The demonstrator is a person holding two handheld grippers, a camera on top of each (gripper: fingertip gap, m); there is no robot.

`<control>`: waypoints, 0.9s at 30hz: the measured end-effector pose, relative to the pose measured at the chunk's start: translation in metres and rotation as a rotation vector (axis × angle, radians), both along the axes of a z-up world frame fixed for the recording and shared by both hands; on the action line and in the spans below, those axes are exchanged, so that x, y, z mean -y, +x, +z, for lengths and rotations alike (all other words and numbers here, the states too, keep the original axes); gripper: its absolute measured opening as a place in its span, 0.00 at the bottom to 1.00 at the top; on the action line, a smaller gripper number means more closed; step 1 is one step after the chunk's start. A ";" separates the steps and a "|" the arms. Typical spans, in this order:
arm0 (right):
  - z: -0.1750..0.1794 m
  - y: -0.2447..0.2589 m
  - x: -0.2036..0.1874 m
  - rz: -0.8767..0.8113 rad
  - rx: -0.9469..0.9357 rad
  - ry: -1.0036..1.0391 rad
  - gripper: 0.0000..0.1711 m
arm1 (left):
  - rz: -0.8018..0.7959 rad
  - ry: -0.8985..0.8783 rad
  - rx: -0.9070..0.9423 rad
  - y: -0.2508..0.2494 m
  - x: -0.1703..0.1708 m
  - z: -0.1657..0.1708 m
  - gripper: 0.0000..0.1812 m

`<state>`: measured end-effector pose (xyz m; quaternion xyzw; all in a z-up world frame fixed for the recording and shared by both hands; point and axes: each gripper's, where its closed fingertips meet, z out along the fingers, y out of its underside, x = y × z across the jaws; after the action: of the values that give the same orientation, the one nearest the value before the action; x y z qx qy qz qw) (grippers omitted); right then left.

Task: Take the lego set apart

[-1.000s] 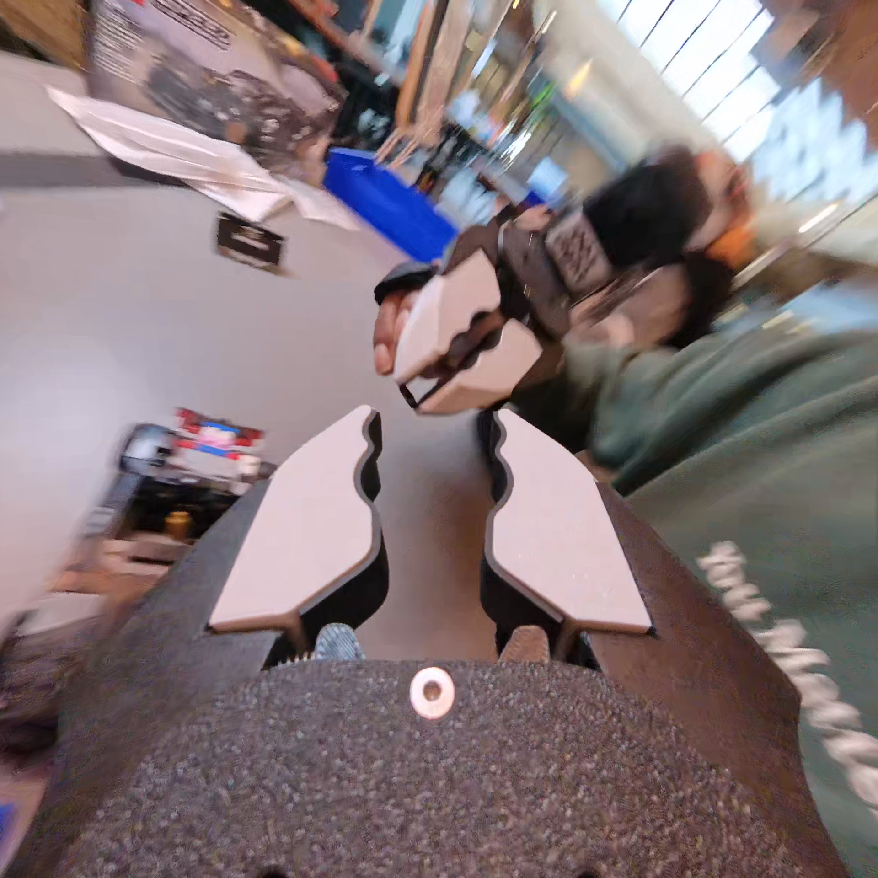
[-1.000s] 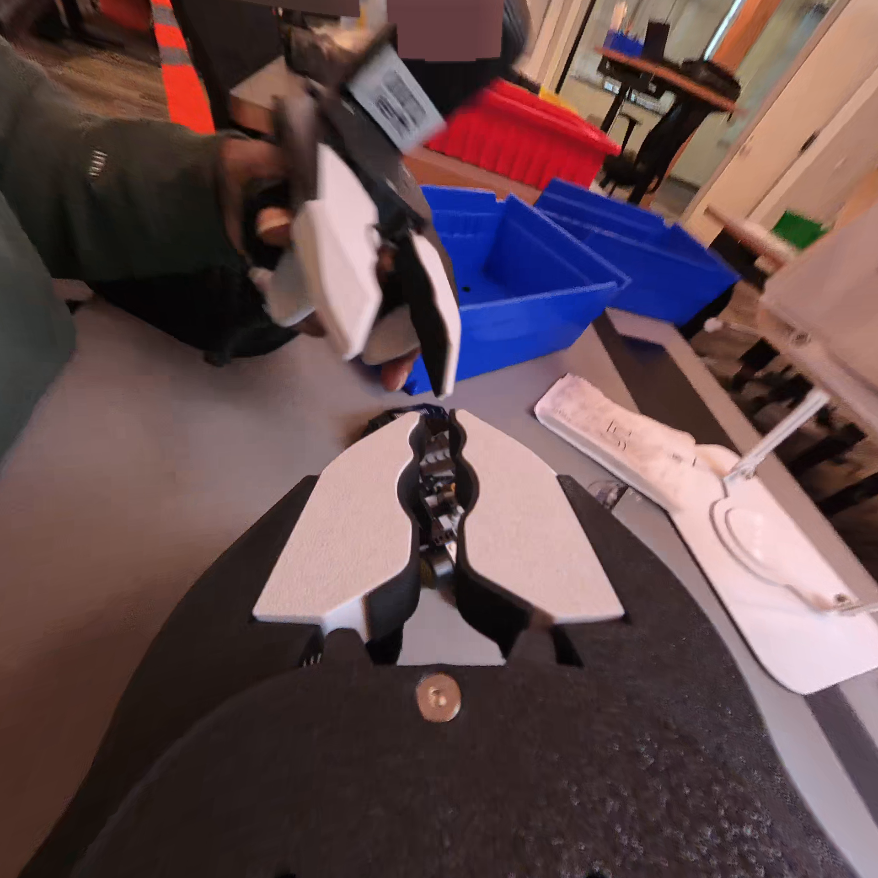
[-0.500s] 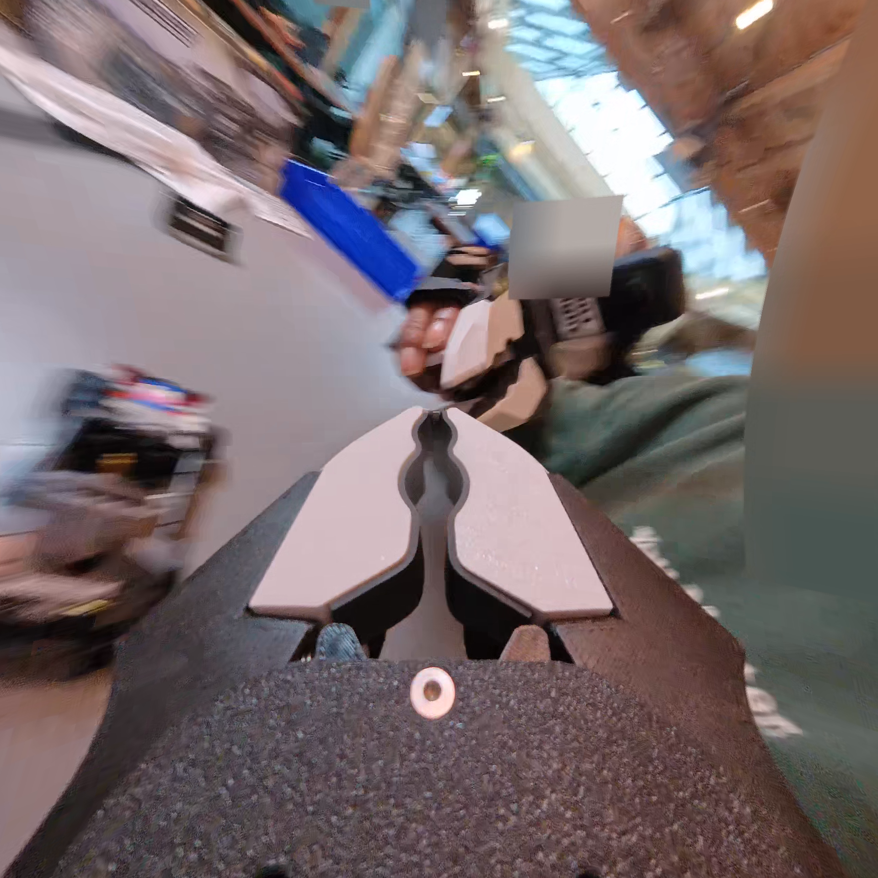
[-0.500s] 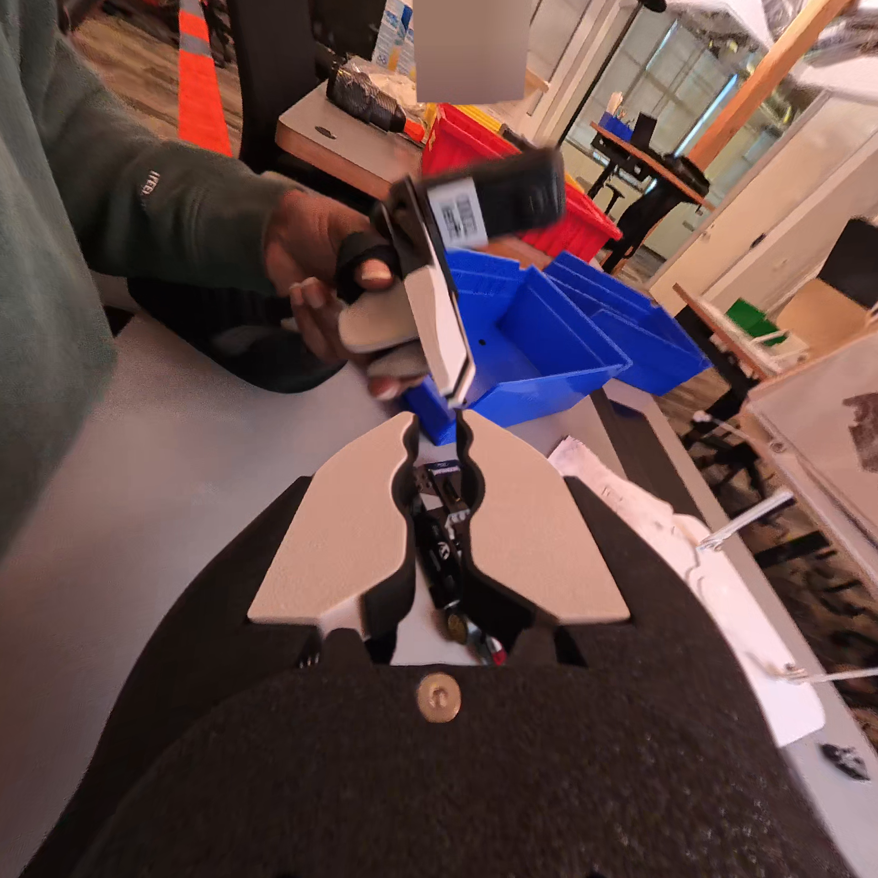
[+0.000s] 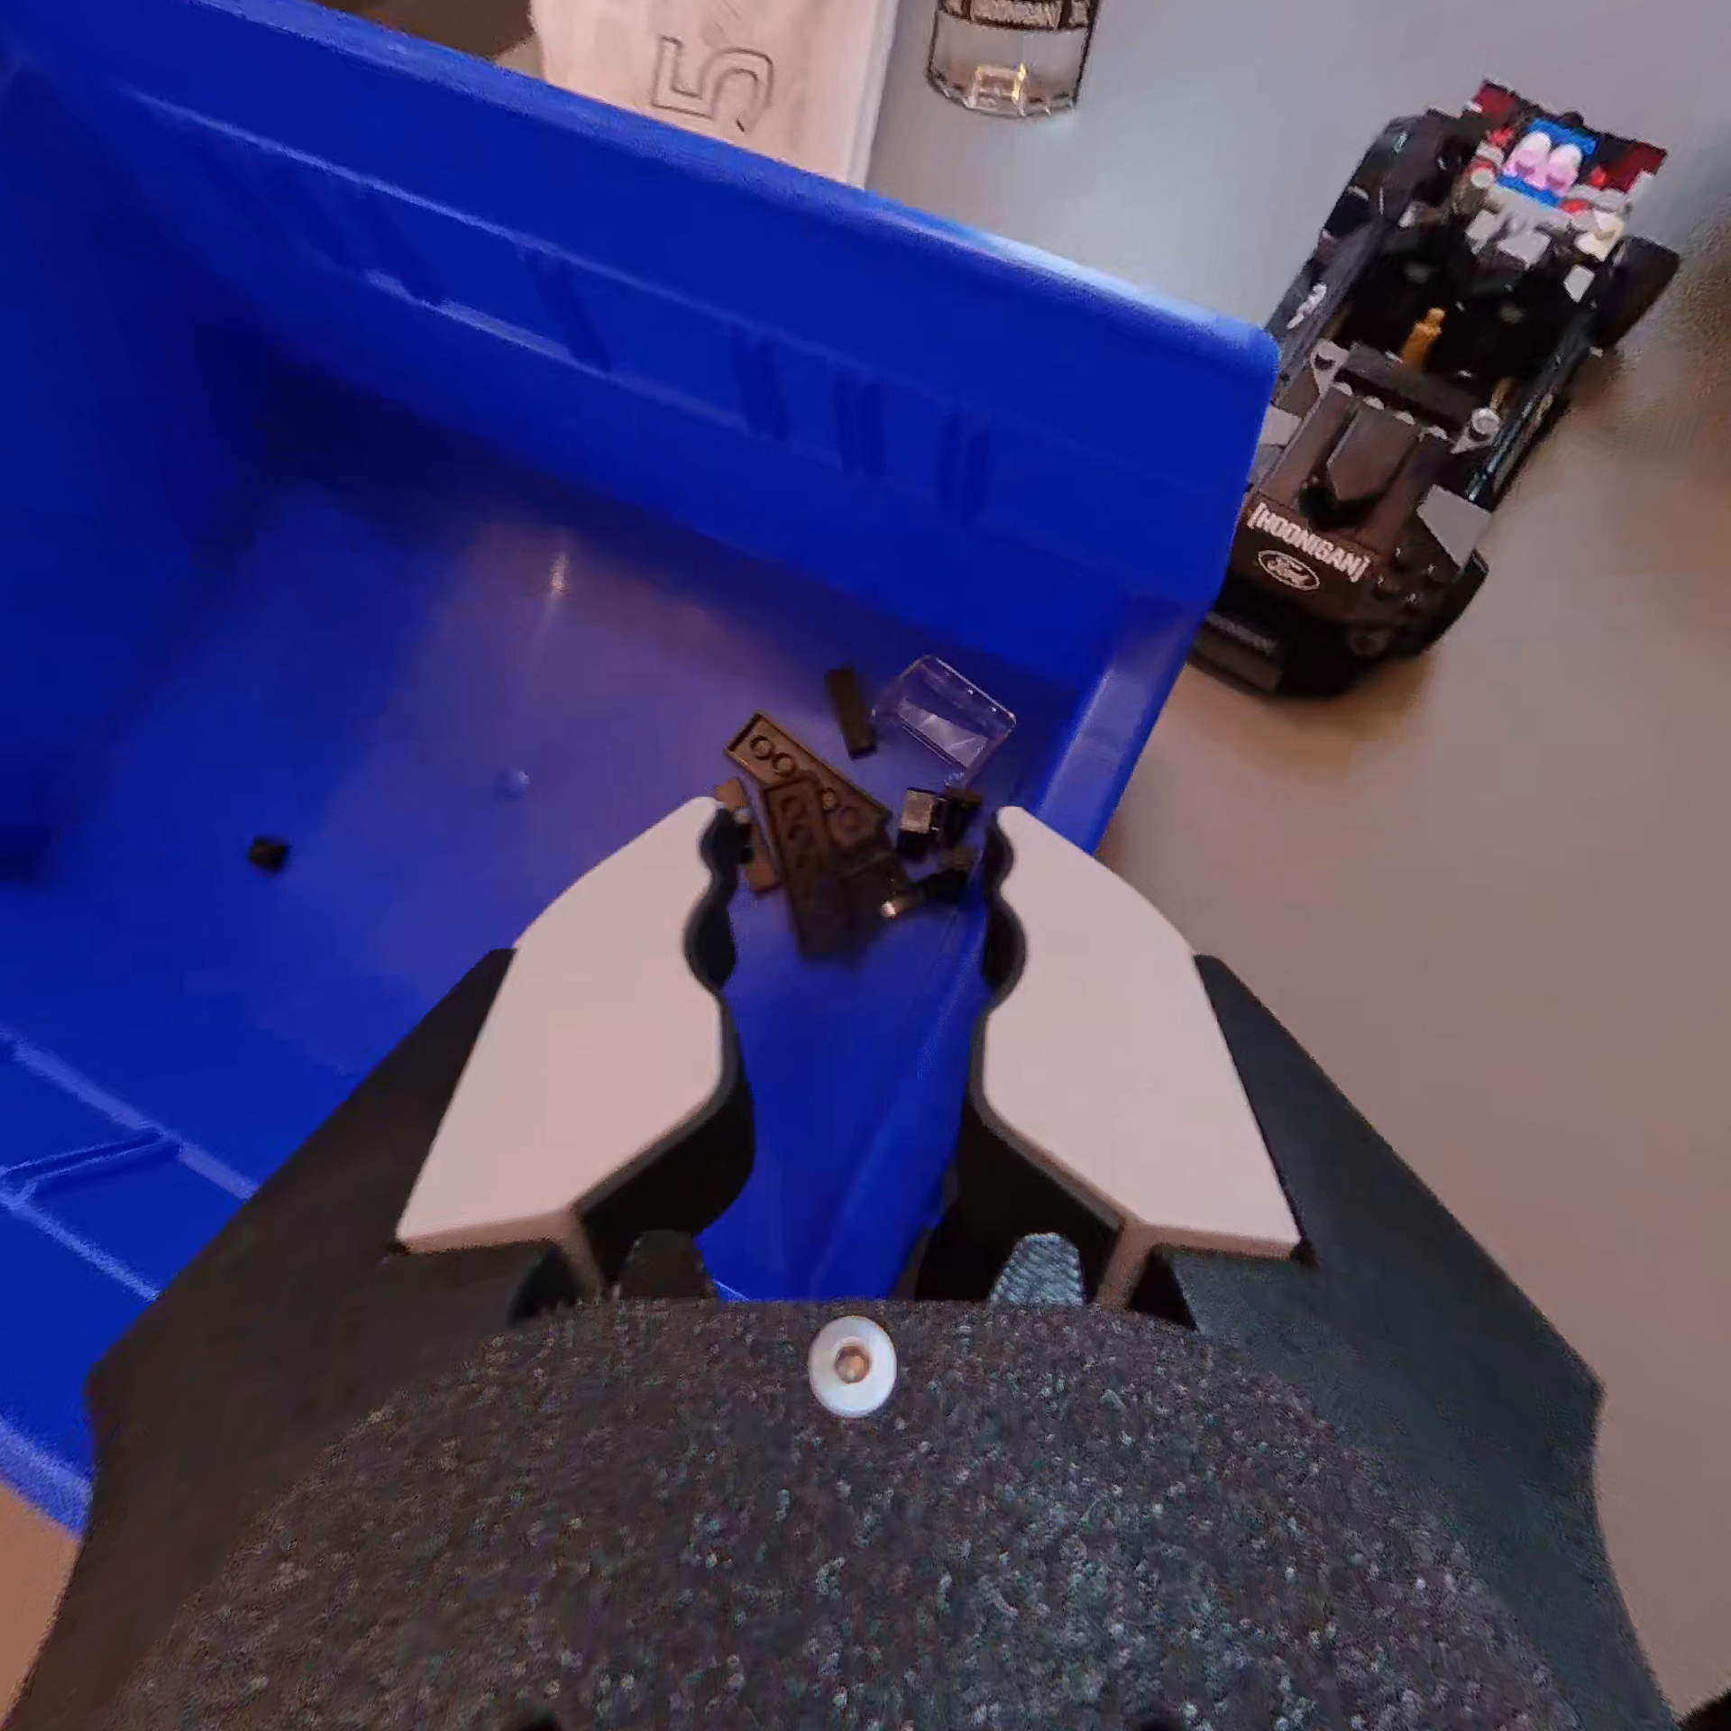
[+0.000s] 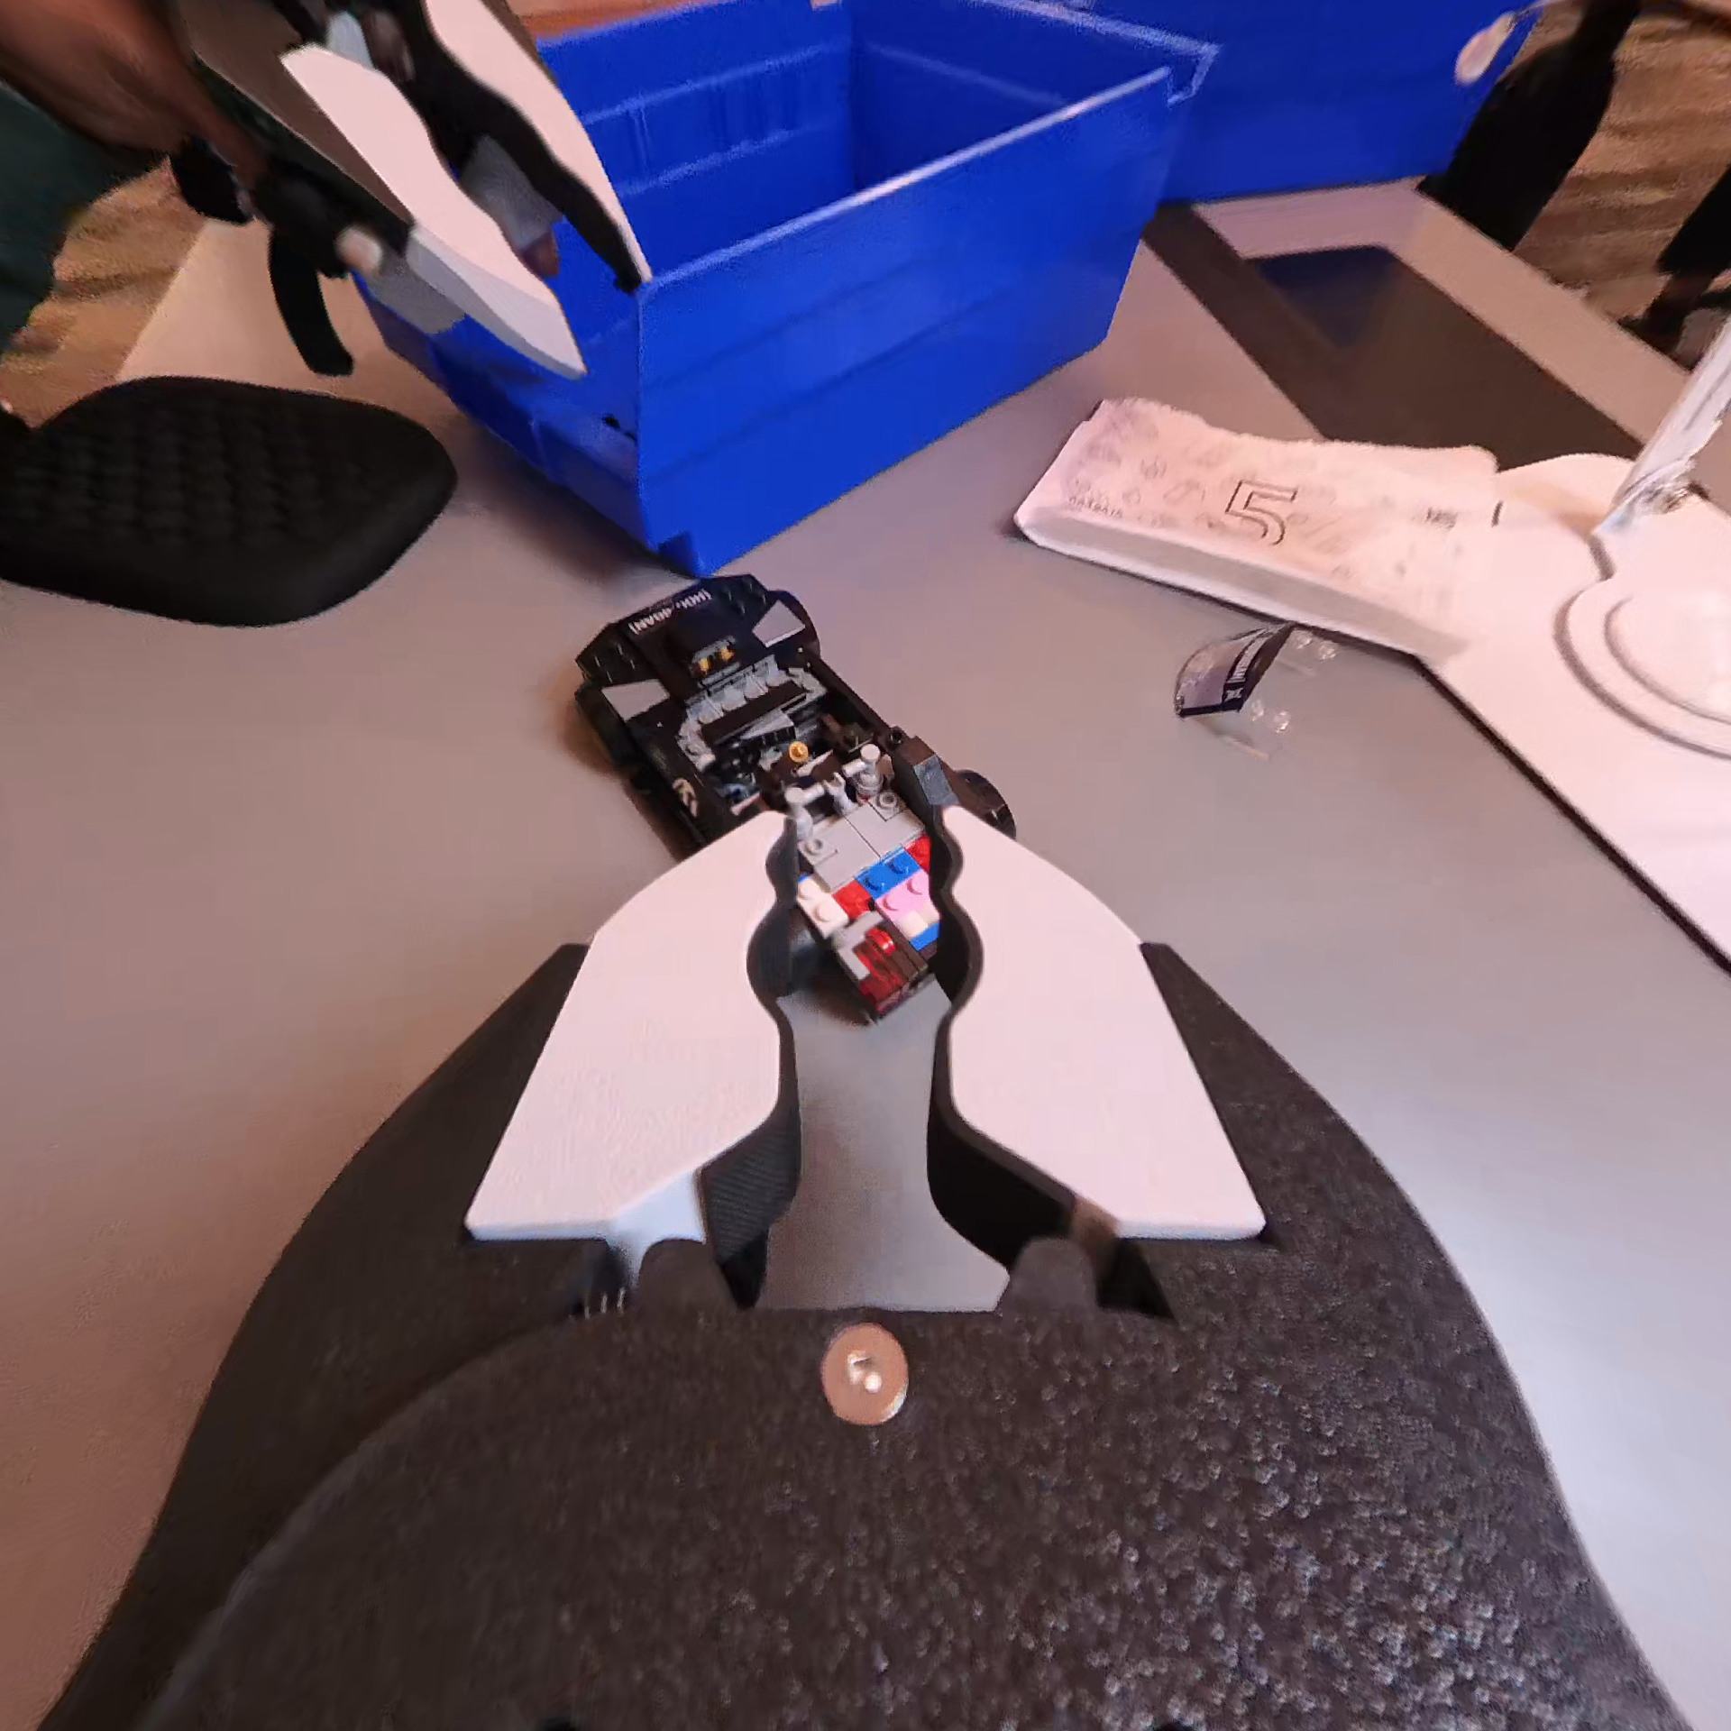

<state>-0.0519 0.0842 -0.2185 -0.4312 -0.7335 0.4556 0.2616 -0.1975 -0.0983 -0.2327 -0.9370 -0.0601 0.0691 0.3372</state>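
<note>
The left gripper point(image 5: 848, 834) hangs over the blue bin point(image 5: 1208, 393) with its jaws spread wide and nothing between them; half a second ago they were pressed together in mid-air in front of the person's green sleeve. Below the fingertips point(image 5: 674, 843) lies a small heap of loose black lego pieces point(image 5: 824, 852) on the bin floor, with a clear piece point(image 5: 946, 717) just beyond them near the bin's right wall. In the right wrist view this same left gripper point(image 6: 599, 318) shows at the top left, above the bin's point(image 6: 899, 309) near corner.

The right gripper point(image 6: 862, 824) has its jaws partly apart, one on each side of the rear end of the lego car point(image 6: 749, 712); whether the fingers touch the bricks cannot be told. A second ago these jaws were narrowed on a dark part held up off the counter. The car stands on the grey counter point(image 6: 281, 843), its black nose pointing at the bin and just short of it, its coloured bricks in red, blue and pink between the fingertips.

Farther right on the counter lie a small clear curved piece point(image 6: 1236, 684) and a white paper bag point(image 6: 1246, 515), well apart from the car.
</note>
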 end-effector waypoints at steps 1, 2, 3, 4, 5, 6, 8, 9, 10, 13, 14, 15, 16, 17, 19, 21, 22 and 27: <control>-0.003 -0.002 0.000 0.014 0.008 0.013 0.16 | -0.013 -0.005 0.017 0.003 0.000 -0.001 0.32; -0.005 -0.004 -0.001 0.028 0.015 0.032 0.16 | -0.029 0.000 0.044 0.007 -0.001 -0.001 0.35; -0.008 -0.006 -0.001 0.044 0.024 0.055 0.16 | -0.049 0.000 0.074 0.012 -0.002 -0.002 0.38; -0.010 -0.009 -0.001 0.063 0.033 0.079 0.15 | -0.061 -0.004 0.092 0.015 -0.002 -0.003 0.40; -0.012 -0.012 0.000 0.083 0.040 0.101 0.15 | -0.073 -0.010 0.099 0.017 -0.002 -0.004 0.41; -0.014 -0.015 0.000 0.103 0.048 0.121 0.15 | -0.094 -0.021 0.113 0.020 -0.001 -0.006 0.41; -0.017 -0.021 0.001 0.144 0.070 0.160 0.15 | -0.132 -0.046 0.148 0.029 0.000 -0.012 0.42; -0.019 -0.025 0.001 0.160 0.077 0.178 0.15 | -0.124 -0.055 0.144 0.027 0.000 -0.015 0.40; -0.020 -0.028 0.001 0.175 0.083 0.193 0.15 | -0.130 -0.074 0.148 0.029 0.001 -0.018 0.37; -0.021 -0.035 0.002 0.203 0.085 0.225 0.14 | -0.147 -0.101 0.140 0.031 0.003 -0.024 0.34; -0.021 -0.036 0.003 0.208 0.082 0.229 0.14 | -0.152 -0.091 0.144 0.032 0.003 -0.023 0.32; -0.020 -0.037 0.003 0.211 0.077 0.226 0.14 | -0.150 -0.071 0.148 0.033 0.001 -0.019 0.30; -0.019 -0.037 0.004 0.212 0.071 0.219 0.14 | -0.144 -0.051 0.154 0.032 0.000 -0.016 0.29; -0.019 -0.037 0.005 0.212 0.065 0.211 0.14 | -0.142 -0.038 0.162 0.032 -0.001 -0.013 0.29; -0.018 -0.037 0.006 0.211 0.055 0.195 0.14 | -0.140 -0.005 0.169 0.031 -0.003 -0.005 0.28; -0.018 -0.035 0.006 0.204 0.049 0.186 0.13 | -0.141 0.030 0.179 0.031 -0.007 0.002 0.27; -0.018 -0.034 0.006 0.201 0.047 0.183 0.13 | -0.139 0.029 0.182 0.031 -0.007 0.003 0.26; -0.017 -0.029 0.005 0.190 0.046 0.170 0.13 | -0.226 -0.160 0.116 0.042 0.000 -0.027 0.36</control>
<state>-0.0805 0.0797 -0.2350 -0.3464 -0.8128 0.4046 0.2361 -0.1553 -0.0983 -0.2598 -0.9641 0.0322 -0.0189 0.2630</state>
